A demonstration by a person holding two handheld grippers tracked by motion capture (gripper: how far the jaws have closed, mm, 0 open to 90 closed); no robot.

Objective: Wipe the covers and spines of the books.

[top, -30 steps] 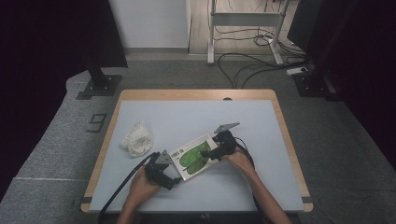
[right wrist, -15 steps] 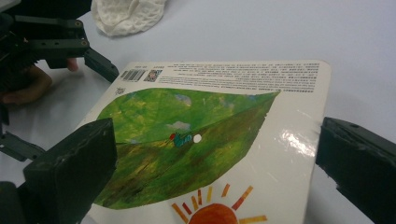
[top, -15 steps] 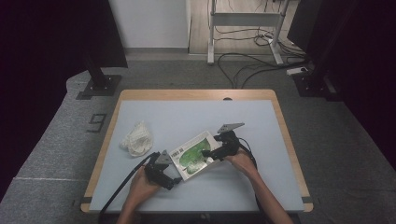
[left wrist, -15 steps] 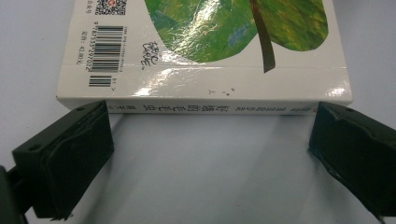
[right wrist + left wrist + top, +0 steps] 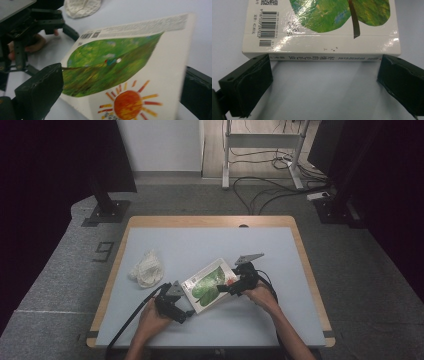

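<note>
A white book (image 5: 207, 287) with a green leaf and an orange sun on its cover lies on the pale blue table (image 5: 210, 245). In the left gripper view its spine (image 5: 324, 57) faces my left gripper (image 5: 324, 75), which is open with both jaws just short of the spine. From above, that left gripper (image 5: 185, 306) sits at the book's near left corner. My right gripper (image 5: 229, 289) is at the book's right side. It is open wide, and the sun end of the book (image 5: 130, 70) lies blurred and tilted between its jaws (image 5: 120, 92).
A crumpled white cloth (image 5: 147, 268) lies left of the book, also seen far off as the cloth (image 5: 82, 7). The table's wooden rim (image 5: 210, 221) runs around the blue top. Cables trail from both grippers toward the near edge.
The book has turned slightly on the table. My right gripper has crept a little closer onto its right end. The left gripper has hardly moved.
</note>
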